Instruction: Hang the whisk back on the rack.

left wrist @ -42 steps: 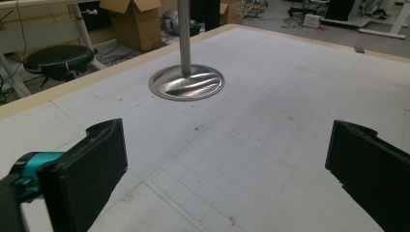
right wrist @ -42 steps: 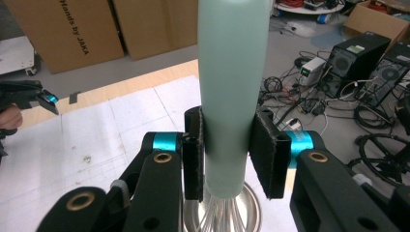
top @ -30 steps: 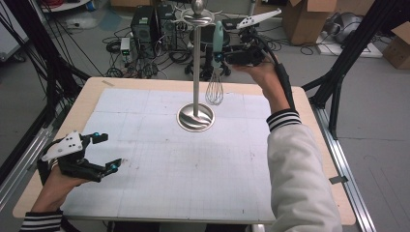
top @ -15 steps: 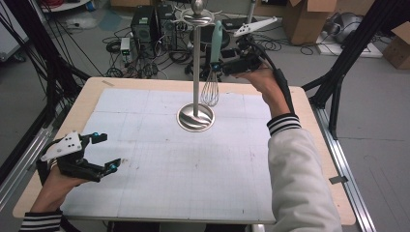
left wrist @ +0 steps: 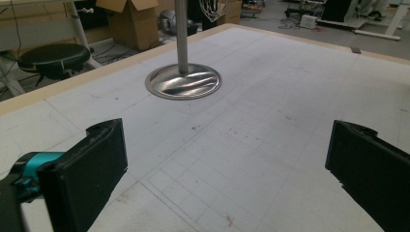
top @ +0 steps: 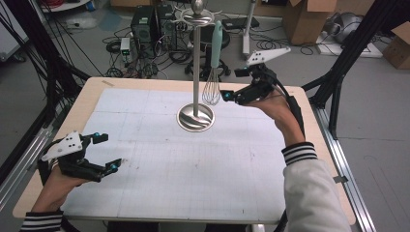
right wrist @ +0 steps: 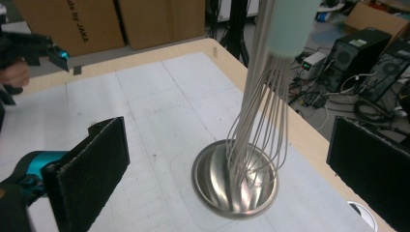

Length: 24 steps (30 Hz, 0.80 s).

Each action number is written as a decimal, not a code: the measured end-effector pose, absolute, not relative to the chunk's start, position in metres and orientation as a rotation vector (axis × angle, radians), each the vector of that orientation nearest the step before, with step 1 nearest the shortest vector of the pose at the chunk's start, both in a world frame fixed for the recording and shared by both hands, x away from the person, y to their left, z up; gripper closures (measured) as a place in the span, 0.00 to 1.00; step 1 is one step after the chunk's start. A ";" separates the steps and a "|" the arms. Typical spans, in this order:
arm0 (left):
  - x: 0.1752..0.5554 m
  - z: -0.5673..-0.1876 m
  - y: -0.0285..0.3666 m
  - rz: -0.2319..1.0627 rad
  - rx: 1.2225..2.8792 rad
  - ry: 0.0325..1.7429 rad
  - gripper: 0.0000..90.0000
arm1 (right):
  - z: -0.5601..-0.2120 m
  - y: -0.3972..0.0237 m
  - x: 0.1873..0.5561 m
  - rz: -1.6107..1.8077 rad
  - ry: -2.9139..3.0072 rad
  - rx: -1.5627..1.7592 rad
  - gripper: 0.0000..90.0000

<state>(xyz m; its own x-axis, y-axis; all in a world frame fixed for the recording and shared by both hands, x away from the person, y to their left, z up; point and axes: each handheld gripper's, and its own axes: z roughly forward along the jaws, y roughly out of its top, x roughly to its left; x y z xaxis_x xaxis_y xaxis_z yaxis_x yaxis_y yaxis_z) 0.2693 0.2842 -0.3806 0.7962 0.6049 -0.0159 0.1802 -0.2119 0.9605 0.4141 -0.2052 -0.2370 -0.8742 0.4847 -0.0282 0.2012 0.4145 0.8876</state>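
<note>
From the high view, I see the wire balloon whisk with the pale teal handle [top: 212, 72] hanging from a hook arm at the top of the polished steel utensil stand with a round dished base [top: 195, 116], its wire head dangling just above and beside that base, so it is free to be taken from the side rather than lifted off the bench. My right hand-held gripper [top: 231, 83] is raised to the height of the wires, just to the right of them, with its 2 jaws spread; I judge it is held level there so the jaws can straddle the whisk, though nothing is pinched yet. My left hand-held gripper [top: 104, 152] sits low at the near left corner of the white gridded bench [top: 232, 174], jaws also spread and holding nothing, well apart from the stand, which I read as parked out of the way. In the left gripper view, the 2 black jaws stand wide at the bottom corners, looking across bare bench toward the stand's base [left wrist: 183, 82]. In the right gripper view, the jaws are again wide apart with the whisk wires [right wrist: 256, 130] hanging between them but farther on, over the steel base [right wrist: 235, 186]; the handle [right wrist: 290, 26] hangs close against the pole, so I judge the wires are the easier hold.
</note>
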 end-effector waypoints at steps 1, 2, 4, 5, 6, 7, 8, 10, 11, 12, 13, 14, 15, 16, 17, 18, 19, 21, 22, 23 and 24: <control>0.270 -0.381 0.285 0.433 1.773 0.612 0.02 | -0.240 -0.206 0.409 1.447 2.393 0.592 0.00; 0.270 -0.381 0.285 0.435 1.774 0.613 0.02 | -0.244 -0.207 0.403 1.444 2.397 0.588 0.00; 0.270 -0.381 0.285 0.434 1.774 0.613 0.02 | -0.251 -0.208 0.393 1.453 2.390 0.557 0.00; 0.270 -0.381 0.285 0.434 1.774 0.612 0.02 | -0.260 -0.210 0.383 1.475 2.380 0.559 0.00; 0.269 -0.381 0.285 0.432 1.773 0.611 0.02 | -0.260 -0.210 0.383 1.475 2.380 0.559 0.00; 0.269 -0.380 0.285 0.434 1.772 0.612 0.02 | -0.265 -0.212 0.378 1.481 2.373 0.547 0.00; 0.269 -0.380 0.285 0.431 1.771 0.611 0.02 | -0.270 -0.215 0.373 1.489 2.369 0.546 0.00; 0.269 -0.380 0.284 0.433 1.772 0.607 0.02 | -0.280 -0.220 0.363 1.506 2.357 0.548 0.00; 0.268 -0.380 0.284 0.433 1.775 0.607 0.02 | -0.290 -0.226 0.352 1.518 2.349 0.553 0.00; 0.268 -0.381 0.284 0.433 1.776 0.607 0.02 | -0.290 -0.226 0.352 1.518 2.349 0.553 0.00; 0.268 -0.381 0.283 0.434 1.775 0.604 0.02 | -0.294 -0.230 0.347 1.524 2.341 0.555 0.00; 0.268 -0.381 0.283 0.434 1.775 0.605 0.02 | -0.299 -0.233 0.343 1.529 2.328 0.558 0.00; 0.268 -0.381 0.283 0.434 1.778 0.605 0.02 | -0.307 -0.241 0.334 1.538 2.309 0.575 0.00; 0.268 -0.381 0.283 0.434 1.778 0.605 0.02 | -0.307 -0.241 0.334 1.538 2.309 0.575 0.00; 0.268 -0.382 0.284 0.435 1.775 0.606 0.02 | -0.311 -0.245 0.329 1.545 2.287 0.577 0.00; 0.268 -0.382 0.284 0.429 1.770 0.610 0.02 | -0.314 -0.249 0.324 1.552 2.266 0.587 0.00; 0.268 -0.383 0.284 0.429 1.771 0.607 0.02 | -0.322 -0.259 0.316 1.582 2.222 0.609 0.00; 0.268 -0.383 0.284 0.427 1.769 0.609 0.02 | -0.327 -0.263 0.312 1.587 2.213 0.622 0.00; 0.268 -0.383 0.284 0.427 1.773 0.606 0.02 | -0.332 -0.268 0.308 1.586 2.202 0.637 0.00; 0.268 -0.383 0.284 0.428 1.773 0.606 0.02 | -0.337 -0.272 0.304 1.586 2.193 0.641 0.00; 0.267 -0.384 0.283 0.425 1.775 0.602 0.02 | -0.340 -0.274 0.302 1.594 2.184 0.652 0.00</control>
